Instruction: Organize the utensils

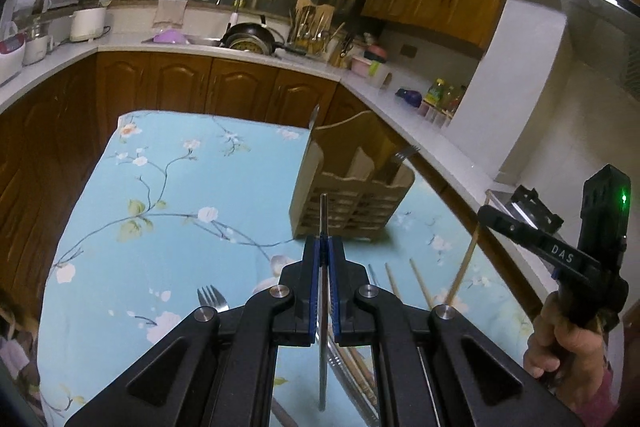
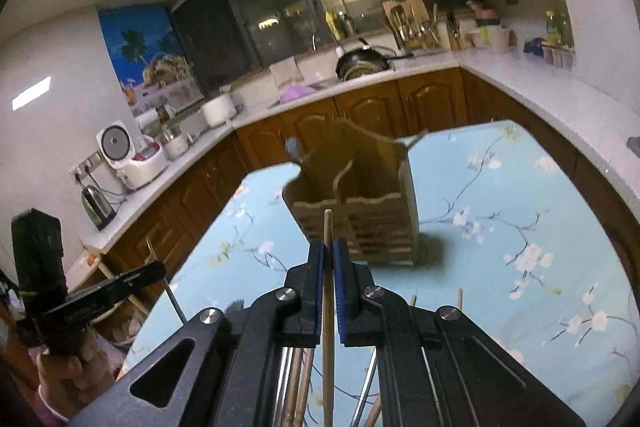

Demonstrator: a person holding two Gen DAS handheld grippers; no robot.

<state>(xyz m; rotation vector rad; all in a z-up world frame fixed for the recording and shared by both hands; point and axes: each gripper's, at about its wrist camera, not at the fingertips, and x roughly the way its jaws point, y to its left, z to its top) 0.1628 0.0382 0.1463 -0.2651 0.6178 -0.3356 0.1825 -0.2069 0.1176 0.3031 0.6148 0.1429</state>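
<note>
A wooden utensil holder stands upright on the blue flowered tablecloth, with a fork in its right compartment. My left gripper is shut on a thin metal utensil, held above the cloth just short of the holder; I cannot tell what kind it is. My right gripper is shut on a wooden chopstick, also raised in front of the holder. Each gripper shows in the other's view: the right gripper and the left gripper.
On the cloth lie a loose fork, wooden chopsticks and several more utensils beneath the grippers. A white kitchen counter over brown cabinets wraps round the table. A hand grips the right tool.
</note>
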